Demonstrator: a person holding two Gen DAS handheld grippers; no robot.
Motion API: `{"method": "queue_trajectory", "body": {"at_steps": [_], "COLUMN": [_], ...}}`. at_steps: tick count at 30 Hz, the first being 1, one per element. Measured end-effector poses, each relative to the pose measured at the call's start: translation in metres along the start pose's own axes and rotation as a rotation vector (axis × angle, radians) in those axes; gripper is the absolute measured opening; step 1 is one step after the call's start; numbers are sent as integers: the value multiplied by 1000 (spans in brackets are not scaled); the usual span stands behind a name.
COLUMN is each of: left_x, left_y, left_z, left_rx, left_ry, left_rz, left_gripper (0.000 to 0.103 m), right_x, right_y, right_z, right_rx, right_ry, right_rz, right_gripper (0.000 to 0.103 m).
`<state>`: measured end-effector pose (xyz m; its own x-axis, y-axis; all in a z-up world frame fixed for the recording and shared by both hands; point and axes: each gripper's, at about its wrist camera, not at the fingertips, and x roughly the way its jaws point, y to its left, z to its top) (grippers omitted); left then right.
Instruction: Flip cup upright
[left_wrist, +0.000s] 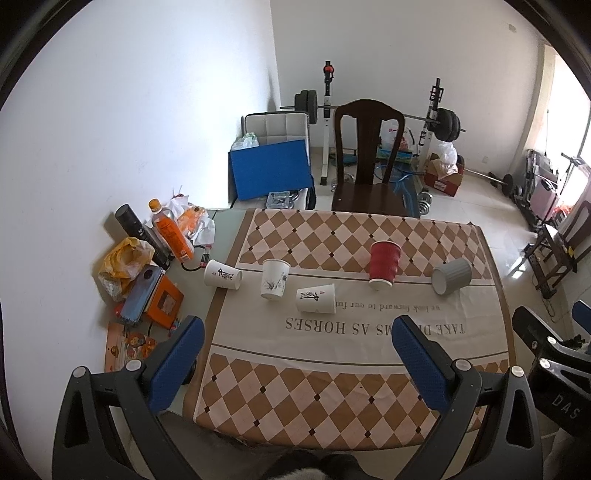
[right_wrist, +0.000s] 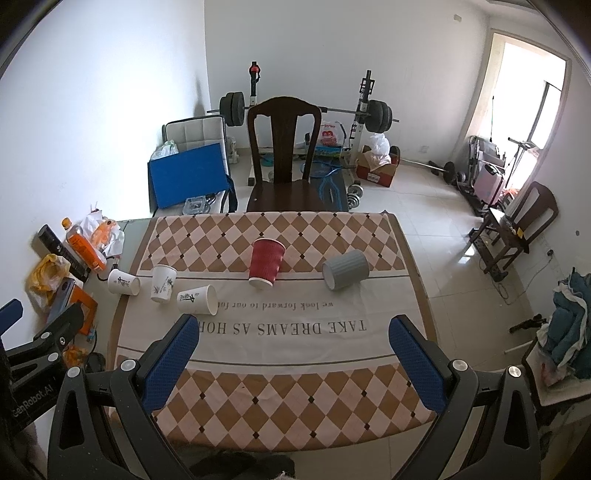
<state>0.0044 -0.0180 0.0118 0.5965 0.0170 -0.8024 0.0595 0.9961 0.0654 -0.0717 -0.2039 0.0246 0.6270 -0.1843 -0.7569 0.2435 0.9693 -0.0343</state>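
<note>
Here, both blue-padded grippers, left (left_wrist: 297, 334) and right (right_wrist: 293, 332), hang wide apart and empty above the checkered tablecloth (right_wrist: 280, 402), where the red ribbed paper cup (right_wrist: 266, 262) stands upside down mid-table.

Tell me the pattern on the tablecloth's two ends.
Brown, pink and white diamond check on the tablecloth, clearest in the right wrist view.

Both wrist cameras look down from above the near edge of the table (left_wrist: 480, 258), facing 12 o'clock toward the chair (right_wrist: 282, 147). The left view sits further left; both share the whole tabletop.
</note>
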Motion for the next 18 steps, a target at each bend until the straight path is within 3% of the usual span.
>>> {"method": "queue_trajectory", "body": {"at_steps": [2,7,12,18], "left_x": [7,57,126,222], "left_y": [-1,8,27,59], "left_z": [6,4,-3,-7], "left_rx": [-10,-42,-46,-23], "left_ry": [17,80,169,291], "left_rz": [20,99,175,205], "left_gripper": [103,103,103,103], "right_x": [-2,58,138,243], "right_y": [-4,3,21,51], "right_z": [3,0,-12,-30], "right_rx": [3,-13,-43,-57], "right_ry": [11,105,217,357], "right_rz": [8,22,7,-26], "right_gripper": [103,103,103,99]}}
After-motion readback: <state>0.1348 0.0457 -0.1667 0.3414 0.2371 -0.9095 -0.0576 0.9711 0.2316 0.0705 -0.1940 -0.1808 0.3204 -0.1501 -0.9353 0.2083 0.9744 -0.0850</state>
